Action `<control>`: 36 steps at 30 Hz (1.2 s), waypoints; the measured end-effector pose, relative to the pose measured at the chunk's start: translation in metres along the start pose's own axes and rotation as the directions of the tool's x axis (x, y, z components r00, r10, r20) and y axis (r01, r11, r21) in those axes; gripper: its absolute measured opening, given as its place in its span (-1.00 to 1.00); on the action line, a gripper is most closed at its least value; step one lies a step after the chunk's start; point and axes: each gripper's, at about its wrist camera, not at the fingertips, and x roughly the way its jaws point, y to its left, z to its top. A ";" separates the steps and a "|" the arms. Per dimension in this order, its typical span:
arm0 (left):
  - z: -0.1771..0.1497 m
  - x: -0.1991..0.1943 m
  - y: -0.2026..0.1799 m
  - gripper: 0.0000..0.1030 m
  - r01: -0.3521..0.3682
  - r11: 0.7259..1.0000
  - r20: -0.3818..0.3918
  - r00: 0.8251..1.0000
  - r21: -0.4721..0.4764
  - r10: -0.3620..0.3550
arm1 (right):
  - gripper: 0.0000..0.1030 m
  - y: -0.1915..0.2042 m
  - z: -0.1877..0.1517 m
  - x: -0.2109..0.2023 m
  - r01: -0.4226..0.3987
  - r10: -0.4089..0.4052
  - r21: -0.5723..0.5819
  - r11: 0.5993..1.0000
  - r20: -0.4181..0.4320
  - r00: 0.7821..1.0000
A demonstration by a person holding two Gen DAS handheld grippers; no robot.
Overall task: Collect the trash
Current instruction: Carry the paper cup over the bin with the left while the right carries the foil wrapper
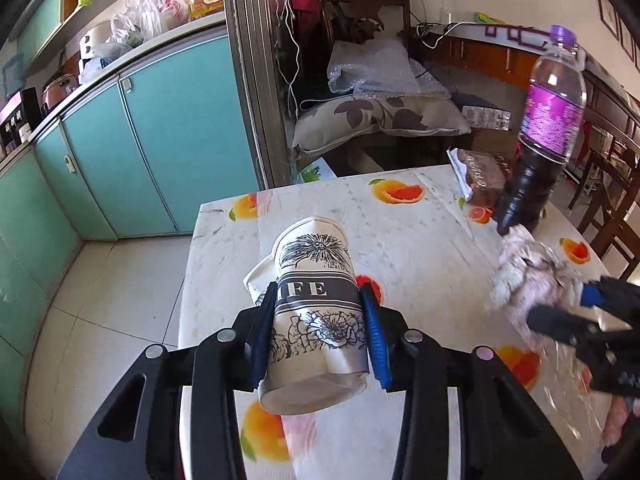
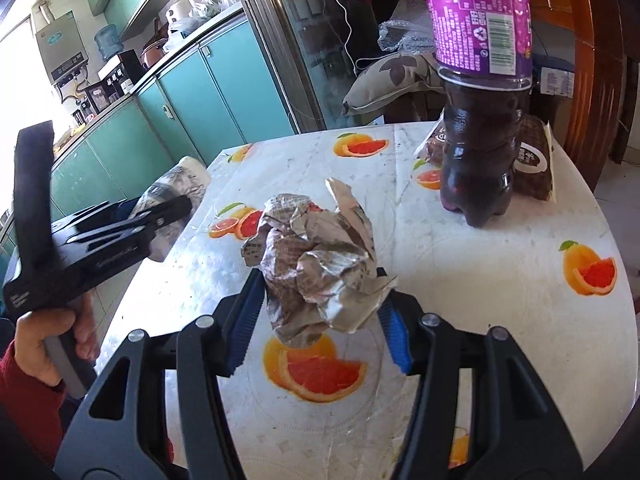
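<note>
My left gripper (image 1: 318, 296) is shut on a dented white paper cup (image 1: 316, 320) with black flower prints; the blue pads press both its sides. The cup lies tilted, base toward the camera, over the table's left part. In the right wrist view the left gripper (image 2: 176, 208) and the cup (image 2: 184, 184) show at the table's left edge. My right gripper (image 2: 320, 284) is shut on a crumpled ball of printed paper (image 2: 316, 256), held just above the table. The left wrist view shows the right gripper (image 1: 564, 306) with the paper ball (image 1: 532, 276) at the right.
The table (image 2: 480, 280) has a white cloth with orange-fruit prints. A purple-labelled bottle of dark drink (image 2: 480, 120) stands at the far right, a brown snack packet (image 2: 534, 160) behind it. Teal cabinets (image 1: 160, 140) line the left; wooden chairs (image 1: 612, 208) stand to the right.
</note>
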 end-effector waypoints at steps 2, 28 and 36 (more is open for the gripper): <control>-0.016 -0.025 0.006 -0.27 0.017 1.000 0.018 1.000 -0.015 -0.016 | 0.04 0.005 -0.002 -0.003 0.021 -0.021 -0.020 1.000 0.011 1.000; -0.088 -0.068 0.069 -0.25 0.025 0.984 0.080 0.997 -0.174 -0.012 | 0.04 0.085 -0.037 -0.019 0.084 -0.082 -0.086 0.993 0.031 0.996; -0.094 -0.069 0.096 -0.25 -0.015 0.972 0.068 0.997 -0.237 0.032 | 0.04 0.128 -0.035 -0.005 0.013 -0.013 -0.135 0.991 -0.003 1.000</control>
